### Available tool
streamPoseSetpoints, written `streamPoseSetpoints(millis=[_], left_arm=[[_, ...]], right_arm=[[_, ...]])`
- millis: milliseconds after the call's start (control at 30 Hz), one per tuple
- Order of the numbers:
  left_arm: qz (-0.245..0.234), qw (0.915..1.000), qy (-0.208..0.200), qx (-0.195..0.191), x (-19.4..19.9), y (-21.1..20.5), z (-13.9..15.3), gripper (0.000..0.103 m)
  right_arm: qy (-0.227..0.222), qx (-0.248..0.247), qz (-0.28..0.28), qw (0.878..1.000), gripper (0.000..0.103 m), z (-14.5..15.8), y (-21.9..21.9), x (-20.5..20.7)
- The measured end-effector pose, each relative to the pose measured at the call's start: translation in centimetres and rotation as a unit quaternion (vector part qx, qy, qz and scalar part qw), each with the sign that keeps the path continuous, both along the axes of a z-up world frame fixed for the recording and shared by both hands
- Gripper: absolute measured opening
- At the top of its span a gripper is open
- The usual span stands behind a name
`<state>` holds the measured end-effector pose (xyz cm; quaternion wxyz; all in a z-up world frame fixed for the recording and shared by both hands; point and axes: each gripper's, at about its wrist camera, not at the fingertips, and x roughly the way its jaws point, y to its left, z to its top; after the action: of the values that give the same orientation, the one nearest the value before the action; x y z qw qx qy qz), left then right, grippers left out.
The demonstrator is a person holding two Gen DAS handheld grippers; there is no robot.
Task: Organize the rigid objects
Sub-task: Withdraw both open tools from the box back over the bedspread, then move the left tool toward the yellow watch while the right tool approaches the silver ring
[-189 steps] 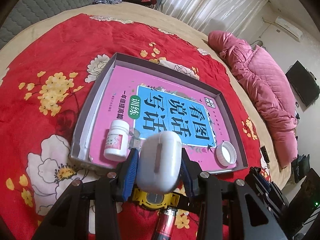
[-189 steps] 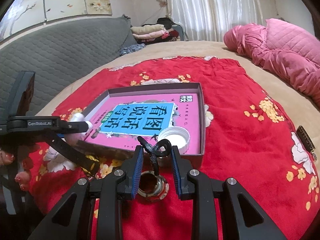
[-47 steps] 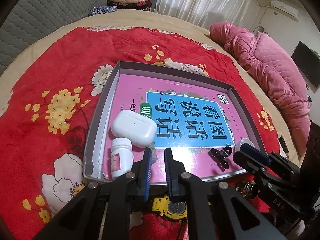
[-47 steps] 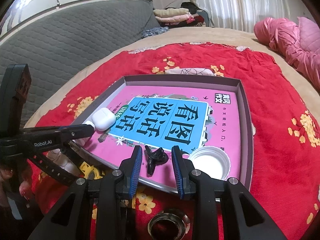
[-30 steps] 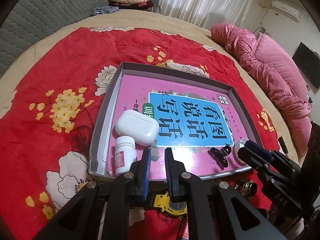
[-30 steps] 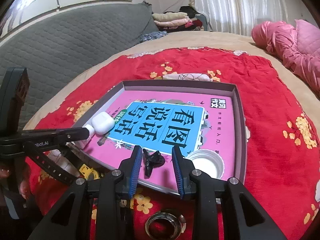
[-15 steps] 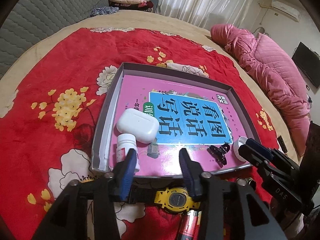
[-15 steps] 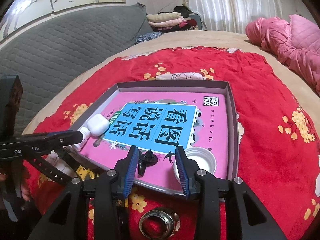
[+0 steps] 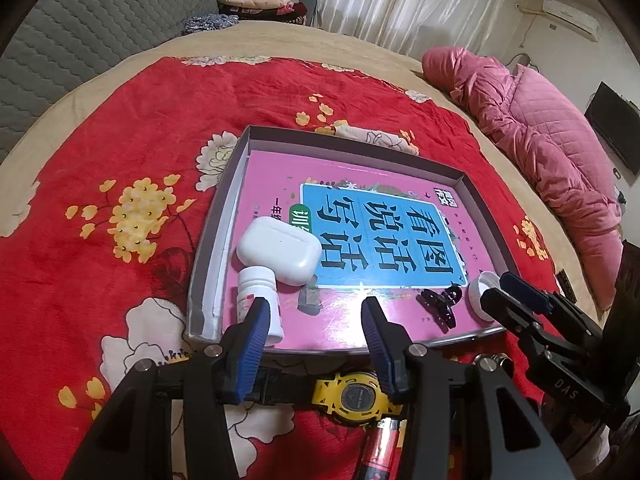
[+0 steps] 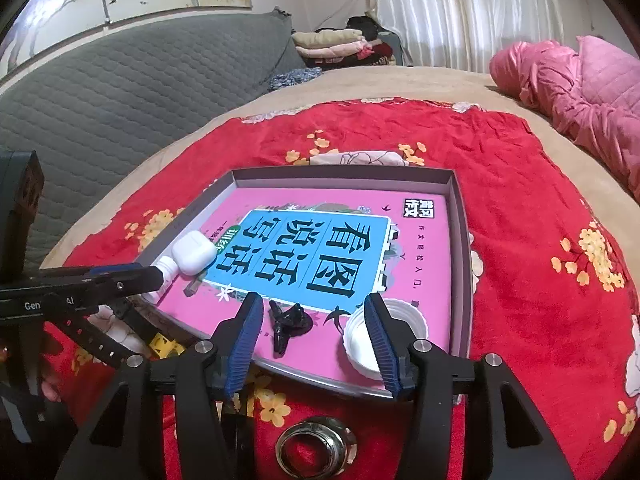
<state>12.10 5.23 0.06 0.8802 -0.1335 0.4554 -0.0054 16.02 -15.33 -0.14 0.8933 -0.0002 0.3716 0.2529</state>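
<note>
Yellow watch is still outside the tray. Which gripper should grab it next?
Left, probably. The left gripper is open with nothing between its fingers, and the yellow watch lies right below it on the blanket; the right gripper hovers over a metal ring instead.

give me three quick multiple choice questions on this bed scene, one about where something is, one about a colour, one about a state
1. Where does the white earbud case lie?
A. in the tray, beside the small white bottle
B. on the red blanket outside the tray
C. between the left gripper's jaws

2. What colour is the watch in front of the tray?
A. green
B. yellow and black
C. white

3. How does the right gripper stand?
A. shut on the black hair clip
B. shut on the white lid
C. open, holding nothing

Answers: 1 A, the case sits inside the tray's left side next to the small white bottle. 2 B, its body is yellow with a black face. 3 C, the jaws stand apart and the black hair clip lies loose on the tray.
</note>
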Motion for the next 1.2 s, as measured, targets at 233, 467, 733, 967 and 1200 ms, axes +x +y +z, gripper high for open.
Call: streamPoseSetpoints(millis=[233,467,733,967,1200], left_arm=[[0.006,1.0,0.003,0.005,-0.3,0.6,0.1,0.047],[0.018,0.9998,0.0,0.005,-0.9,1.5,0.6,0.063],[0.028,0.9996,-0.006,0.002,-1.9,2.5,1.3,0.063],[0.035,0.9993,-0.01,-0.001,-3.4,3.4,1.7,0.063],[0.033,0.9993,-0.016,-0.002,-4.5,3.7,2.3,0.063]], right_arm=[[-0.015,-0.006,-0.003,1.0,0.063,0.5,-0.2,-0.5],[-0.014,-0.004,-0.019,1.0,0.064,0.5,-1.2,-0.6],[-0.014,0.006,-0.064,0.998,0.072,1.0,-3.6,-1.1],[0.001,0.031,-0.106,0.994,0.073,1.1,-5.8,-1.5],[-0.005,0.019,-0.1,0.995,0.073,1.5,-5.0,-3.0]])
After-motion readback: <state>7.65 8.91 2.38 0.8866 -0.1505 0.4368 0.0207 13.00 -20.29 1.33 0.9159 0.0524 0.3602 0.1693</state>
